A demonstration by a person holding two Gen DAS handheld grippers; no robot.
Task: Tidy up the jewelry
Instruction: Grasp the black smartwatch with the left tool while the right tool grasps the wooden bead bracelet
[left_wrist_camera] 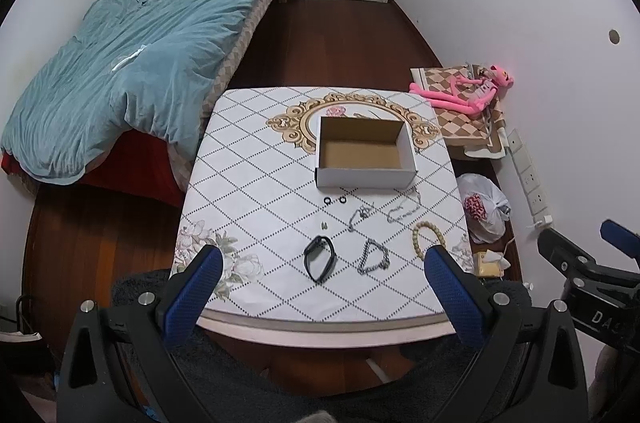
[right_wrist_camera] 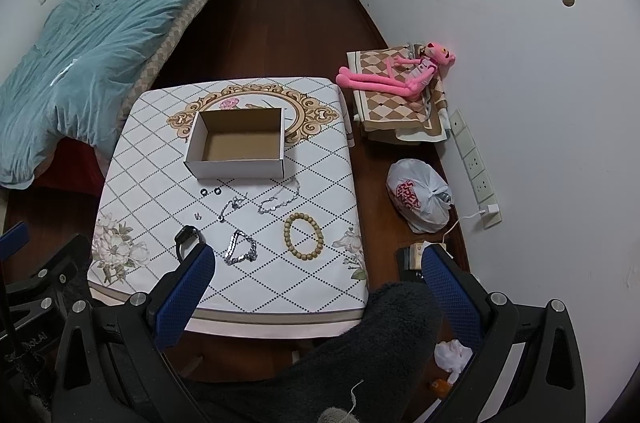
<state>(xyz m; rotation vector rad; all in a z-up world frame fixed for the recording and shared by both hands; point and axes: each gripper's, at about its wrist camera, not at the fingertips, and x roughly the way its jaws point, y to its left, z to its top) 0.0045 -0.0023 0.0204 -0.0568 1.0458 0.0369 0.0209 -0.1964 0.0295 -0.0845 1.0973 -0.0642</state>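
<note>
An empty open cardboard box (left_wrist_camera: 366, 153) (right_wrist_camera: 238, 147) stands on a small table (left_wrist_camera: 248, 191) (right_wrist_camera: 328, 159). In front of it lie two black rings (left_wrist_camera: 335, 200), a black wristband (left_wrist_camera: 319, 257) (right_wrist_camera: 185, 239), a silver chain bracelet (left_wrist_camera: 373, 257) (right_wrist_camera: 240, 248), a wooden bead bracelet (left_wrist_camera: 424, 237) (right_wrist_camera: 303, 236), two thin silver necklaces (left_wrist_camera: 402, 211) (right_wrist_camera: 278, 201) and a tiny stud (left_wrist_camera: 324, 225). My left gripper (left_wrist_camera: 324, 263) is open and empty above the table's near edge. My right gripper (right_wrist_camera: 320, 263) is open and empty, near the table's right front corner.
A bed with a blue duvet (left_wrist_camera: 132, 63) stands to the left. A pink plush toy (right_wrist_camera: 396, 71) lies on folded cloth at the right wall, with a white plastic bag (right_wrist_camera: 420, 199) and a power strip (right_wrist_camera: 474, 163) nearby. A dark fluffy mass (right_wrist_camera: 360, 351) is below the table's front edge.
</note>
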